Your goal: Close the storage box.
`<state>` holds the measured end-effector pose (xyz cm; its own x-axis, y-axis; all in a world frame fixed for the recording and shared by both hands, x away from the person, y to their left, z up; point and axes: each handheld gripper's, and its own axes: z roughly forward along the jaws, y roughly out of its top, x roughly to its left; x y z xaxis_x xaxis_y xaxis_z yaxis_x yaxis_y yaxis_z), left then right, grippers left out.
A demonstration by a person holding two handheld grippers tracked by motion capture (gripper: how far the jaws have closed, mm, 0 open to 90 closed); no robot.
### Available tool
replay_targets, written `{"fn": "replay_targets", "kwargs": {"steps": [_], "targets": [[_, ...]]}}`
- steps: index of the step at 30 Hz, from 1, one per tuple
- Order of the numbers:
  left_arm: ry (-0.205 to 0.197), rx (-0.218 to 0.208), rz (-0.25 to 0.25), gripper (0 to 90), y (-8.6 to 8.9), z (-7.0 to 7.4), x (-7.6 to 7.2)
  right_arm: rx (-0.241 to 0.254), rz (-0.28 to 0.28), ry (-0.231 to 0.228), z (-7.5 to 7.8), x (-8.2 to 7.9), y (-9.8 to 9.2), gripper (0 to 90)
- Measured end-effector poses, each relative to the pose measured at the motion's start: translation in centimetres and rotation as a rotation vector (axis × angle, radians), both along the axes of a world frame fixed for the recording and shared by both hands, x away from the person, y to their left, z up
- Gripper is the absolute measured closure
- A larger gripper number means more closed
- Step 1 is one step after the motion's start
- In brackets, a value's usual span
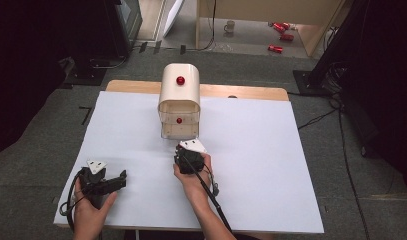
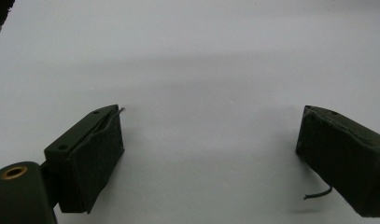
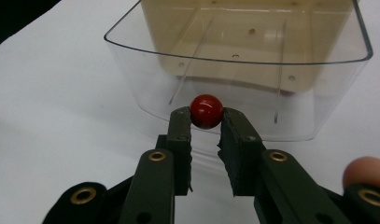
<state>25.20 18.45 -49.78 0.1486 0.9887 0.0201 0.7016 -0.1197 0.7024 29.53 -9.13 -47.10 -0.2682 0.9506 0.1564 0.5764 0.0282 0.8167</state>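
The red knob (image 3: 206,111) on the clear drawer (image 3: 131,56) is clamped between the fingers (image 3: 180,135) of the right gripper (image 3: 205,122), narrowed right onto it. The drawer is seen part-way out of the cream cabinet (image 1: 179,90), near the table's (image 1: 271,165) far edge, its front facing the near edge. A straight pull toward that edge looks to be what is called for. The left gripper (image 2: 208,154) is held wide and empty near the near-left corner, well apart.

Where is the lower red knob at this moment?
In the right gripper view, the lower red knob sits on the clear drawer front, clamped by the right gripper.
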Motion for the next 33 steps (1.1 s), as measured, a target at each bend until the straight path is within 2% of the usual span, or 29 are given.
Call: {"fn": "replay_targets", "kwargs": {"steps": [8,15,33], "targets": [[0.000,0.000,0.000,7.3,0.0,0.0,0.0,-0.006,-0.009,0.002,0.1,1.8,0.1,75.4],[0.000,0.000,0.000,7.3,0.0,0.0,0.0,-0.015,-0.014,0.010,-0.1,2.8,0.2,75.4],[0.000,0.000,0.000,7.3,0.0,0.0,0.0,-0.019,-0.009,0.009,0.0,4.2,0.2,75.3]]}}
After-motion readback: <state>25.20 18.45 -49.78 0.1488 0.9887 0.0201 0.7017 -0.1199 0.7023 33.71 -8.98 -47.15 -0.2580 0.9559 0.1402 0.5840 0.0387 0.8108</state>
